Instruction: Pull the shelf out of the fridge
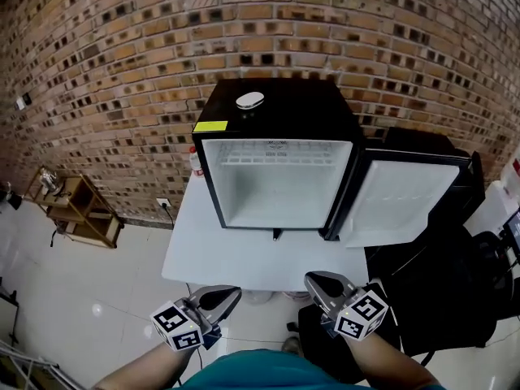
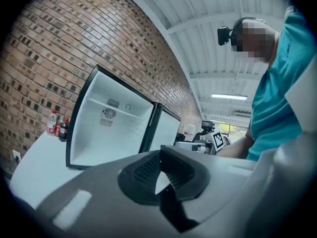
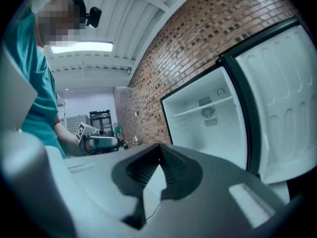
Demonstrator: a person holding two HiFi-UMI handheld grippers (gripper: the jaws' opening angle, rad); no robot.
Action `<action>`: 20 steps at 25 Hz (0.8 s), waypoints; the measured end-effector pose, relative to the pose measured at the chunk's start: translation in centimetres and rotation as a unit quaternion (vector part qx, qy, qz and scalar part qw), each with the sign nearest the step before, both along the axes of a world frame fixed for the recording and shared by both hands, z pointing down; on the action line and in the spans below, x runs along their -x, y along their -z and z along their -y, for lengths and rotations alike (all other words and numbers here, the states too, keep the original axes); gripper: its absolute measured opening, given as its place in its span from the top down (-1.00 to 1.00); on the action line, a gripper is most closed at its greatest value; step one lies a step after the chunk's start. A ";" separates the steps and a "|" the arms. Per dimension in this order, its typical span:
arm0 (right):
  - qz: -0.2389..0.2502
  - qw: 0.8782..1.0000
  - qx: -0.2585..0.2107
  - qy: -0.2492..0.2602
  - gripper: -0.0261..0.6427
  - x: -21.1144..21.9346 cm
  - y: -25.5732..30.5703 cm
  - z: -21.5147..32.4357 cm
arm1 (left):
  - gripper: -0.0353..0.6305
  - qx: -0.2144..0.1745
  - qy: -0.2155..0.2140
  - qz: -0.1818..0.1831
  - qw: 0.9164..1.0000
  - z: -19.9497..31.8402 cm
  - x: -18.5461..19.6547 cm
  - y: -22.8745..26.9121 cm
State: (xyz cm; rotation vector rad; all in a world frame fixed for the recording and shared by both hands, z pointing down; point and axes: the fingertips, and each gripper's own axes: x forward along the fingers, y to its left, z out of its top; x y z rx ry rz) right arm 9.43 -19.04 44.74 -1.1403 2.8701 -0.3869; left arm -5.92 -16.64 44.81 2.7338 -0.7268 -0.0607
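Note:
A black mini fridge (image 1: 276, 165) stands on a white table (image 1: 211, 258) with its door (image 1: 402, 201) swung open to the right. Near the top of its white interior sits a clear shelf (image 1: 276, 158), which also shows as the shelf (image 2: 115, 108) in the left gripper view and the shelf (image 3: 204, 106) in the right gripper view. My left gripper (image 1: 231, 294) and right gripper (image 1: 314, 280) are held level in front of the table's near edge, well short of the fridge. Both are shut and empty. The left gripper (image 2: 159, 168) and right gripper (image 3: 157, 168) each point toward the open fridge.
A small white object (image 1: 250, 100) lies on the fridge top. Bottles (image 2: 57, 125) stand on the table behind the fridge's left side. A wooden rack (image 1: 77, 210) sits on the floor at the left. Dark chairs and equipment (image 1: 443, 275) crowd the right side.

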 end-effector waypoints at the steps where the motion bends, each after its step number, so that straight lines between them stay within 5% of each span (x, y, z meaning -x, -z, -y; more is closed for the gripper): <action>1: 0.000 1.000 -0.003 0.008 0.91 -0.5 0.1 0.7 | 0.88 0.003 0.006 0.000 1.000 0.6 -0.9 0.0; 8: 0.017 1.000 -0.005 0.017 0.91 -2.9 0.1 6.7 | 0.88 0.021 0.030 -0.031 0.999 6.1 -5.6 0.6; 20: 0.134 0.989 0.004 -0.058 0.81 0.0 1.8 17.7 | 0.88 0.036 0.042 -0.159 0.986 19.6 -4.7 3.0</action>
